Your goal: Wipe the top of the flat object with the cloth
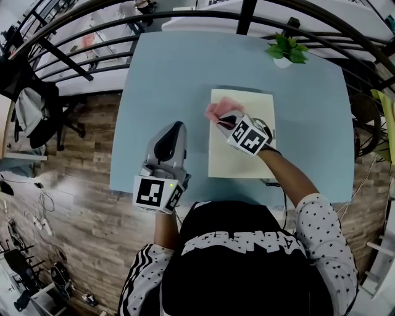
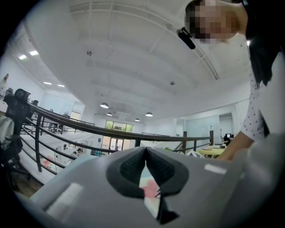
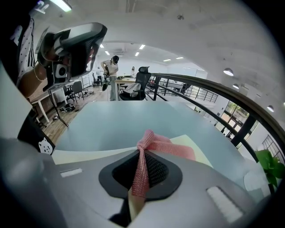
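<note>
Centre-right on the light blue table (image 1: 166, 80), head view: the cream flat object (image 1: 241, 157) lies flat, long side running 12 to 6 o'clock. The pink cloth (image 1: 217, 110) is bunched on its 11 o'clock corner, touching the surface.

Right tongs (image 1: 222, 118): jaws pinched tight on the cloth. Their own view shows a twisted strip of the knit fabric running down between the pads, with the rest fanned out ahead on the cream sheet. Nose tipped down, pointing toward 10 o'clock. Right forearm comes in bare from 5 o'clock, crossing the flat object's right half on a diagonal. Star-dotted sleeve (image 1: 324, 228) ends near the elbow.

Left tongs (image 1: 176, 126): jaws closed tip to tip, nothing between them. They sit off the flat object, at its 9 o'clock, over the table's near-left part. Nose points to 12 o'clock; the marker cube hangs past the table's near edge. Left forearm runs straight up from 6 o'clock, in a striped sleeve (image 1: 141, 278).

Potted plant (image 1: 287, 49) at the table's 1 o'clock corner, well apart from the flat object. Black railing (image 1: 185, 15) curves beyond the far edge.
</note>
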